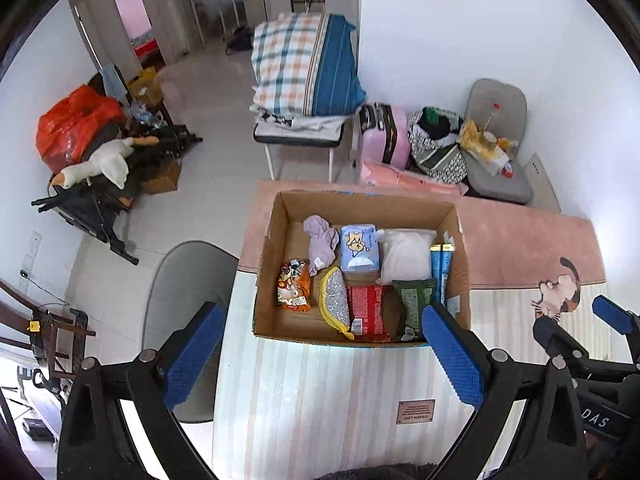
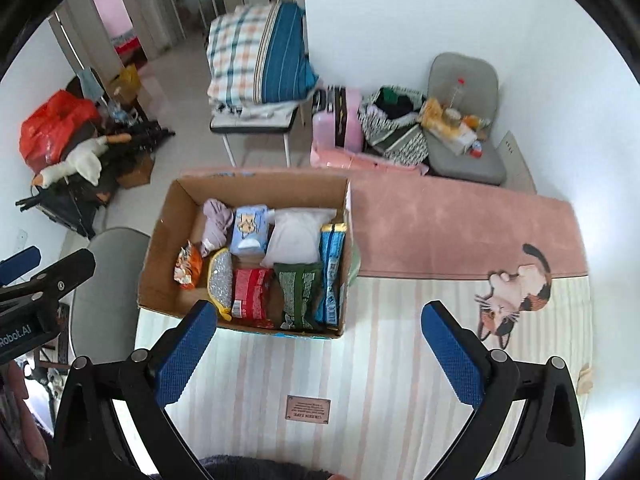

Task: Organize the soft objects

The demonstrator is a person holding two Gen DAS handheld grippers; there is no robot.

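Observation:
An open cardboard box [image 1: 276, 220] [image 2: 160, 236] stands on a table with a striped and pink cloth. It holds a lilac cloth [image 1: 320, 242] [image 2: 216, 220], a blue tissue pack [image 1: 359, 248] [image 2: 250, 228], a white pillow bag [image 1: 406, 256] [image 2: 298, 236], an orange snack bag [image 1: 294, 286] [image 2: 187, 266], a silver-and-yellow pouch [image 1: 335, 300] [image 2: 221, 282], a red pack [image 1: 368, 310] [image 2: 251, 292], a green pack [image 1: 414, 300] [image 2: 300, 296] and blue packets [image 1: 442, 264] [image 2: 332, 272]. My left gripper [image 1: 320, 344] is open and empty in front of the box. My right gripper [image 2: 318, 340] is open and empty, nearer the box's right front corner.
A cat picture [image 2: 516, 292] is printed on the cloth at the right. A grey chair [image 1: 188, 288] stands left of the table. Beyond are a folded plaid quilt on a stool [image 1: 304, 68], a pink suitcase [image 1: 384, 136] and a second grey chair with bags [image 1: 492, 148].

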